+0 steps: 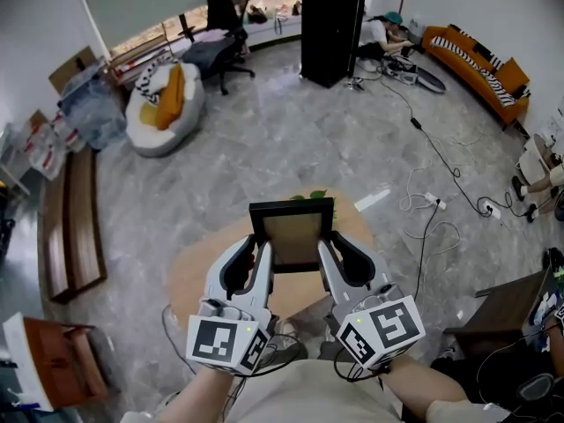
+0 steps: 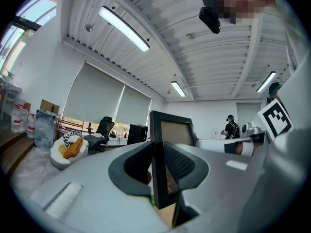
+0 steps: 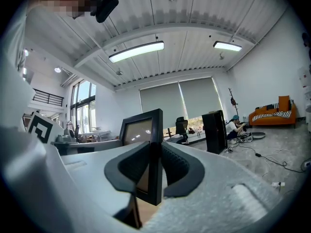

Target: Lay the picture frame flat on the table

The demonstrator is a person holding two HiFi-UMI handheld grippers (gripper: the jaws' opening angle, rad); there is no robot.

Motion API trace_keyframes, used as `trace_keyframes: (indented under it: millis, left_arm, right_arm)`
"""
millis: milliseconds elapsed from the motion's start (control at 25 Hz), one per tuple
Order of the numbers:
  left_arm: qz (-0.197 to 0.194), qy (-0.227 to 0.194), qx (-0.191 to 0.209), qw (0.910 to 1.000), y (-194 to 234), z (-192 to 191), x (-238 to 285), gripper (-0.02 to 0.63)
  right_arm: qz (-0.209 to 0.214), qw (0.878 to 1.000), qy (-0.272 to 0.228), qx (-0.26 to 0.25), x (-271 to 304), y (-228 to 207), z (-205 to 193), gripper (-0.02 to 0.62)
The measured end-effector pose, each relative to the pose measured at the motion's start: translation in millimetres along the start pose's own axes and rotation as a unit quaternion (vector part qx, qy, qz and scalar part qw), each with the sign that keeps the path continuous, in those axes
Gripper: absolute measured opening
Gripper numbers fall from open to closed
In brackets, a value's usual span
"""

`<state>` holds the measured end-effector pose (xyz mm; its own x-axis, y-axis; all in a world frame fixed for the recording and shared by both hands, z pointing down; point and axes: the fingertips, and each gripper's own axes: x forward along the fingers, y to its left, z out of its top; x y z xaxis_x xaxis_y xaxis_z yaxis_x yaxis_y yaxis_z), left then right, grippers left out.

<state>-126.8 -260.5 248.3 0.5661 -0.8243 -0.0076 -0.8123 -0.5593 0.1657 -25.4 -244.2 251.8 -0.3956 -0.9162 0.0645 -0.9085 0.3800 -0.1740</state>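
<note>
A black picture frame (image 1: 293,234) with a brownish inner panel is held tilted above the round wooden table (image 1: 189,276), its top edge pointing away from me. My left gripper (image 1: 264,252) is shut on the frame's left edge, and my right gripper (image 1: 322,252) is shut on its right edge. In the left gripper view the frame (image 2: 172,132) stands edge-on between the dark pads of the gripper (image 2: 158,174). The right gripper view shows the same: the frame (image 3: 138,130) is clamped by the gripper (image 3: 155,171). The frame's lower edge is hidden behind the jaws.
A green leaf (image 1: 308,196) peeks out behind the frame's top. Beyond the table lie a grey tiled floor with cables (image 1: 432,210), a black cabinet (image 1: 330,32), a white beanbag (image 1: 163,108), an office chair (image 1: 225,25), an orange sofa (image 1: 480,64) and a wooden bench (image 1: 70,223).
</note>
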Motion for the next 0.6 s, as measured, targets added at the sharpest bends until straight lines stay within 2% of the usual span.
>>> trace_keyframes:
  millis: [360, 600]
  left_arm:
    - [0.014, 0.013, -0.007, 0.9998, -12, -9, 29, 0.098]
    - [0.024, 0.039, -0.02, 0.9987, -14, -37, 42, 0.098]
  right_arm:
    - [0.01, 1.0, 0.014, 0.007, 6, -33, -1, 0.074]
    - [0.015, 0.999, 0.042, 0.028, 10, -53, -23, 0.074]
